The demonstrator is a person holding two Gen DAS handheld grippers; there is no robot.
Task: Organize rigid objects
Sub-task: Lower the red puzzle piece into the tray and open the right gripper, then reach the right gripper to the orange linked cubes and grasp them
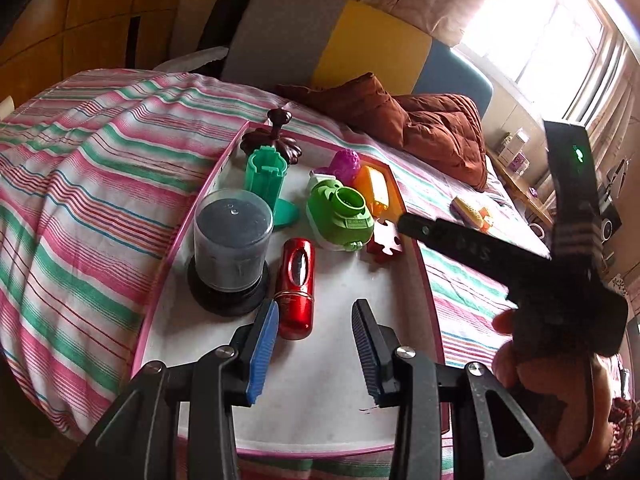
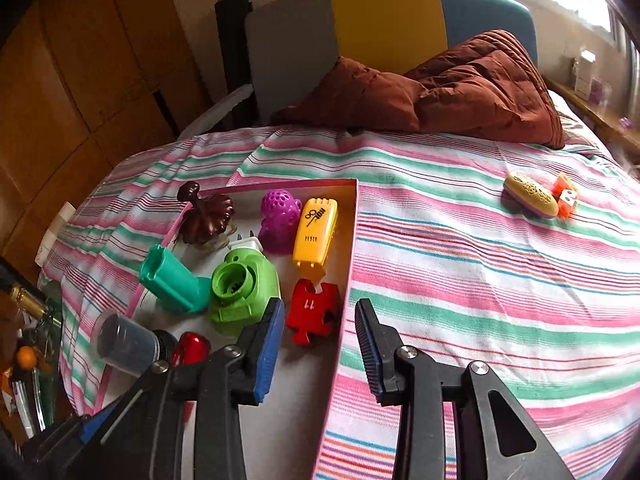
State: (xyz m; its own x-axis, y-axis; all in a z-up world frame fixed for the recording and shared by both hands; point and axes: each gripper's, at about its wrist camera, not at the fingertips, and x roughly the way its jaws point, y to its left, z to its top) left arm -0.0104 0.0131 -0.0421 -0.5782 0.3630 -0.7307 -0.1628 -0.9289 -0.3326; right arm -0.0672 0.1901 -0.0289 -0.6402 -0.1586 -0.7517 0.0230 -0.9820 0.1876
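Both hand-held grippers, left (image 1: 315, 350) and right (image 2: 320, 350), are spread with nothing in them. The red puzzle piece (image 2: 313, 313) lies in the pink tray (image 2: 347, 272) on the bed (image 2: 480, 280), the green toy (image 2: 244, 292) beside it, the yellow comb (image 2: 315, 232) behind

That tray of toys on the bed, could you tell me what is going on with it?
A person with a gripper in each hand is sorting small rigid objects into a pink-rimmed tray on a striped bedspread. Both the left gripper and the right gripper hover open and empty over the tray's near end. The red puzzle piece lies inside the right wall. A yellow corn toy and an orange block lie outside on the bedspread.
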